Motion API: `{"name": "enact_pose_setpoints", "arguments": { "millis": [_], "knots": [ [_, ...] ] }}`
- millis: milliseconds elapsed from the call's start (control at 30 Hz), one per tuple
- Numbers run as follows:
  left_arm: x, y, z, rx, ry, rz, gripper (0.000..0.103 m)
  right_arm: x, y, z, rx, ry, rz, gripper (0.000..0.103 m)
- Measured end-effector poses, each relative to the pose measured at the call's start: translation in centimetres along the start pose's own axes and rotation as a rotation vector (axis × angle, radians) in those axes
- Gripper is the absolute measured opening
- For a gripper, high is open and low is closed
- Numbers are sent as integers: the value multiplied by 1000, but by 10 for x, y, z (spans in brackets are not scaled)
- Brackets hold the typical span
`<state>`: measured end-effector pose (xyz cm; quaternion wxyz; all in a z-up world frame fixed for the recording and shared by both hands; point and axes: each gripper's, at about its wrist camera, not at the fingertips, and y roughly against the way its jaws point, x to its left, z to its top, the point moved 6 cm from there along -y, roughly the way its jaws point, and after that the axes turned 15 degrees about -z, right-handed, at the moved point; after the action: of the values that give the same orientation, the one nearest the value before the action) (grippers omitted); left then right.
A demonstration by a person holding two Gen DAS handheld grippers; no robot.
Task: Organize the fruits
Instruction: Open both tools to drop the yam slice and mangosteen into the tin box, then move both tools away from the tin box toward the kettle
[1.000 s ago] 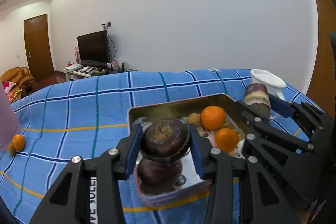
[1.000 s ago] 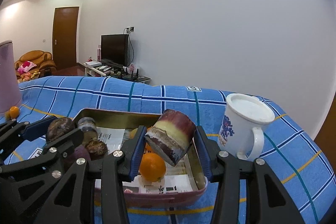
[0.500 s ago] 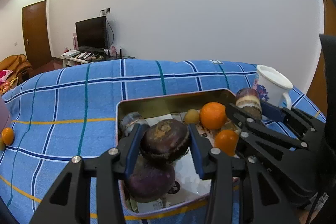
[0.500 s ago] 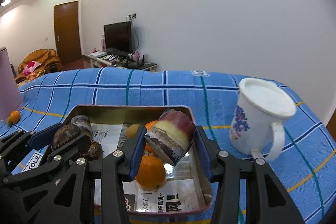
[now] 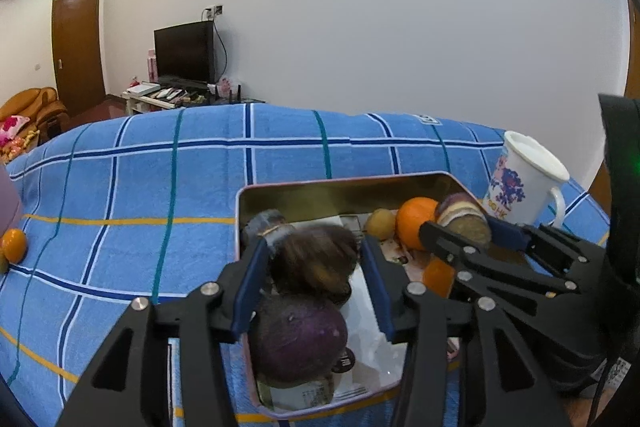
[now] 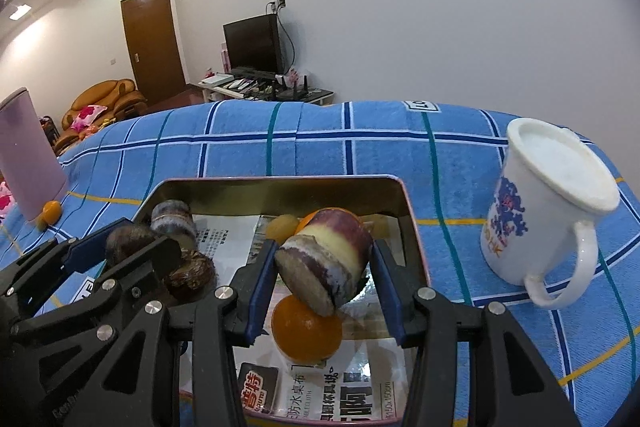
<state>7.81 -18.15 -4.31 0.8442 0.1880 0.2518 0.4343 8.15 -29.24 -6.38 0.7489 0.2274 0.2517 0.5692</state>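
Fruits sit in open metal tin (image 5: 320,187) on blue checked cloth (image 5: 140,179). Left gripper (image 5: 314,267), jaws just eased apart, brackets dark brown fruit (image 5: 316,261) above purple fruit (image 5: 298,337); blur hides whether pads press it. Right gripper (image 6: 324,273) clamps sugarcane chunk (image 6: 326,261) over orange (image 6: 306,333). Second orange (image 5: 416,225) and small yellow fruit (image 5: 380,223) at tin's 1 o'clock corner. White mug (image 6: 548,199) at 3 o'clock of tin. Stray orange (image 5: 14,245) at 9 o'clock, beside pink cylinder (image 6: 28,151).
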Motion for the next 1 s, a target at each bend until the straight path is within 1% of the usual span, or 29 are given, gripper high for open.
{"name": "enact_pose_setpoints", "arguments": {
  "millis": [67,133,167,233,267,300,333,367,433,500,567,667,700,800,933,967,1000],
  "knots": [
    [0,2,0,-8,-3,3,52,1,-1,0,4,1,13,50],
    [1,6,1,-31,-13,46,64,0,0,1,-1,-8,27,50],
    [2,8,2,-43,-15,64,67,0,-1,2,-3,-11,29,50],
    [7,14,4,-71,-3,78,79,-3,1,2,-5,-37,53,55],
    [10,17,5,-88,12,81,83,-5,1,2,-4,-48,65,59],
    [14,20,6,-108,31,86,92,-8,1,3,0,-76,91,63],
    [17,23,7,-124,47,90,102,-10,2,3,1,-94,107,64],
    [20,26,8,-142,62,88,103,-13,4,5,0,-125,141,66],
    [20,31,11,-174,78,52,103,-16,10,8,-19,-165,195,70],
    [18,36,12,-185,70,41,103,-19,15,10,-44,-188,216,72],
    [15,39,11,-190,45,56,103,-21,20,12,-66,-202,232,72],
    [11,37,10,-174,-5,89,103,-25,29,14,-96,-247,260,73],
    [9,36,9,-165,-27,109,103,-28,32,14,-112,-263,255,73],
    [6,35,9,-159,-62,143,103,-34,39,16,-157,-269,194,74],
    [6,34,8,-159,-66,154,103,-43,47,16,-220,-270,107,74],
    [7,34,8,-159,-64,156,103,-45,51,16,-246,-265,79,76],
    [7,34,8,-160,-62,160,103,-45,53,16,-260,-262,63,80]
  ]
}}
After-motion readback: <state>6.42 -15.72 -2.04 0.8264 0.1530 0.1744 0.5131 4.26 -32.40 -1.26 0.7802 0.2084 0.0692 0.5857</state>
